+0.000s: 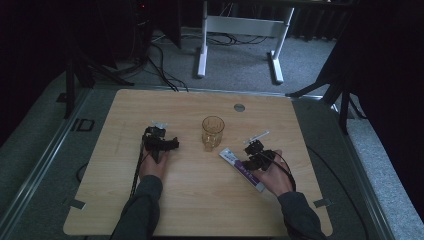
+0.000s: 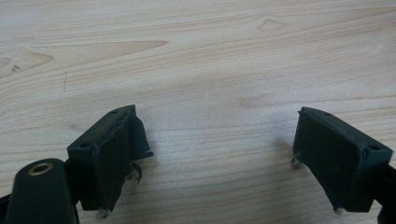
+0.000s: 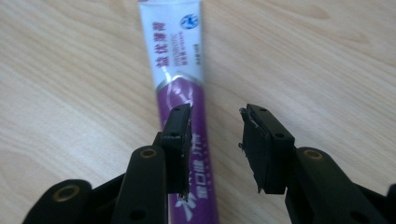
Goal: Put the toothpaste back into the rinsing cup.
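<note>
A long white and purple sachet [image 1: 241,169] lies flat on the wooden table [image 1: 200,210], slanting from near the glass toward the front right. My right gripper [image 1: 253,154] hovers over its middle, open; in the right gripper view the sachet [image 3: 177,79] runs under the left jaw while the gap [image 3: 215,140] holds bare wood. An amber glass mug [image 1: 212,132] stands upright at the table's centre. My left gripper [image 1: 159,141] rests left of the mug, open wide, with nothing but tabletop between its jaws [image 2: 219,154].
A round grey grommet [image 1: 239,107] sits in the table's far edge. Beyond the table stand a white desk frame [image 1: 240,35] and dark tripod legs [image 1: 75,75], with cables on the floor. Small white markers [image 1: 258,135] stick out from each gripper.
</note>
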### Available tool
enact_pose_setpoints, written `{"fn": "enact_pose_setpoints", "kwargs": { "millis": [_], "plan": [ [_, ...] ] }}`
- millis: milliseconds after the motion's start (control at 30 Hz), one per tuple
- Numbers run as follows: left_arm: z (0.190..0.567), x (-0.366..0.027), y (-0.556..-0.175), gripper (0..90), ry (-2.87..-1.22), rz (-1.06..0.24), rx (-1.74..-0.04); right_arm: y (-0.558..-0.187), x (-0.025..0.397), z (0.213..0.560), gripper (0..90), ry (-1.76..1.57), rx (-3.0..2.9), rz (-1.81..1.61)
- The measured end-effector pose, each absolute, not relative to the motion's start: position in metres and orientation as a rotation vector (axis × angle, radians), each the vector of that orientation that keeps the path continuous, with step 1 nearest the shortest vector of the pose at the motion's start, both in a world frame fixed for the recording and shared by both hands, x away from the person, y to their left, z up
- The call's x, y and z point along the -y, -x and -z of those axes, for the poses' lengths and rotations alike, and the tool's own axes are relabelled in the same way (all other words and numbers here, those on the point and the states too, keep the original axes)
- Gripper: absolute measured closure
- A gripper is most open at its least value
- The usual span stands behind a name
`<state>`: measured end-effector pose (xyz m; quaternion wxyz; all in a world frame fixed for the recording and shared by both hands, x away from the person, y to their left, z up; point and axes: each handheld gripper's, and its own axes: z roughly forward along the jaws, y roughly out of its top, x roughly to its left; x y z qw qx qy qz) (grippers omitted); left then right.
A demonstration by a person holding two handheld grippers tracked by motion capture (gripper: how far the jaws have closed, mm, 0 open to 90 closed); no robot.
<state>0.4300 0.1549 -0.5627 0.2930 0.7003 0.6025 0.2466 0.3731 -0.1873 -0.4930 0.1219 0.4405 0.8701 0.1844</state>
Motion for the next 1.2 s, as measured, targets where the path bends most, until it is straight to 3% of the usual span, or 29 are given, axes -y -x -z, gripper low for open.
{"fn": "enact_pose_setpoints", "kwargs": {
  "millis": [1200],
  "plan": [
    [0.563, -0.155, -0.430, 14.4, -1.865, -0.657, -1.605, -0.376, 0.172, 0.501, 64.2, -1.210, -2.688, -0.393]
  ]
}}
